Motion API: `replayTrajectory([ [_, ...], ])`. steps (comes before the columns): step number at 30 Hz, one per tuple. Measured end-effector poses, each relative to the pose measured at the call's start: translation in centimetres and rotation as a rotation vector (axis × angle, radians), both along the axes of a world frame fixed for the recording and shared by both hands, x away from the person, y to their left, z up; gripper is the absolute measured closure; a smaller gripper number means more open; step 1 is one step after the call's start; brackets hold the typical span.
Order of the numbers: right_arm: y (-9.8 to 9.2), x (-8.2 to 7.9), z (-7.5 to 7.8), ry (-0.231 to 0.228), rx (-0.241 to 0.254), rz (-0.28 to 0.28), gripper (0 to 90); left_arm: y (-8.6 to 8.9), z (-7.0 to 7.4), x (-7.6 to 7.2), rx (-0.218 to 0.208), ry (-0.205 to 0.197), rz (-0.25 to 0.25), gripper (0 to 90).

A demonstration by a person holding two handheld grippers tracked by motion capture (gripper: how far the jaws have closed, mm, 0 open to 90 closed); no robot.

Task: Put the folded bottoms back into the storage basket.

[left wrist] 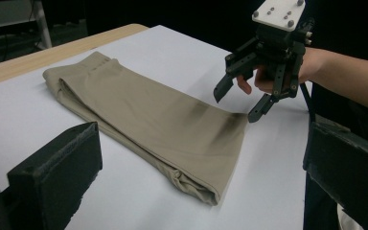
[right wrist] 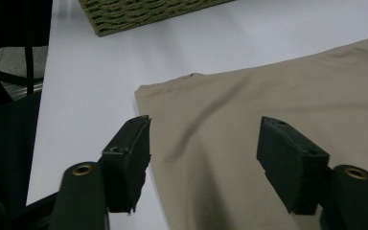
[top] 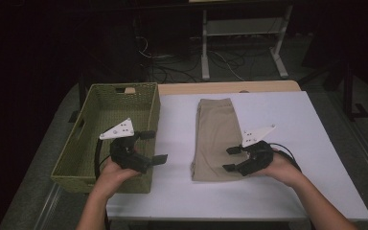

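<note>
- From my remote station, folded khaki trousers (top: 215, 139) lie flat on the white surface (top: 287, 191), waistband end toward the far edge, hem end toward the near edge.
- My right claw (top: 231, 159) hovers over the near right corner of the trousers, jaws spread wide and empty; in the right gripper view the two black jaws stand apart above the tan fabric, near its corner.
- My left claw (top: 153, 146) hangs at the right wall of the green woven basket (top: 100, 103), jaws open, gripping nothing, pointing toward the trousers.
- The basket sits at the left end of the surface, just beside the trousers, with a strip of bare white between them.
- The left gripper view looks across the trousers at the right claw, held in a hand (left wrist: 268, 76) above the fabric's edge.
</note>
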State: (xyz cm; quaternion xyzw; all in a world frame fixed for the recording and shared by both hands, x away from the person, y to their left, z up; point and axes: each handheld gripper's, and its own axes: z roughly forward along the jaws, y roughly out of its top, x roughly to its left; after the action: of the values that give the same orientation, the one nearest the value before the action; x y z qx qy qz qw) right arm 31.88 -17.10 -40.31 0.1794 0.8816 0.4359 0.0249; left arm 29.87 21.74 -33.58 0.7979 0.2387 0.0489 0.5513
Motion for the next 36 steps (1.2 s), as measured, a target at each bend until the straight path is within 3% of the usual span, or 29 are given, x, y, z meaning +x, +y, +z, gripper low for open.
replayTrajectory([
  [8, 0.1, -0.4, -0.5, 0.005, -0.01, 0.025, 49.9, 0.0, 0.0, 0.0, 0.0, -0.003, 0.002, 0.0],
  [17, 0.6, -0.6, -1.2, 0.015, -0.019, 0.046, 57.9, 0.0, 0.0, 0.0, -0.002, -0.002, 0.002, 0.0],
  [22, 1.1, -0.7, -1.9, 0.03, -0.047, 0.08, 64.9, 0.0, 0.0, 0.0, -0.001, -0.002, 0.002, 0.0],
  [36, 2.3, -1.0, -3.1, 0.036, -0.109, 0.116, 65.2, 0.0, 0.0, 0.0, -0.001, -0.003, 0.002, 0.0],
])
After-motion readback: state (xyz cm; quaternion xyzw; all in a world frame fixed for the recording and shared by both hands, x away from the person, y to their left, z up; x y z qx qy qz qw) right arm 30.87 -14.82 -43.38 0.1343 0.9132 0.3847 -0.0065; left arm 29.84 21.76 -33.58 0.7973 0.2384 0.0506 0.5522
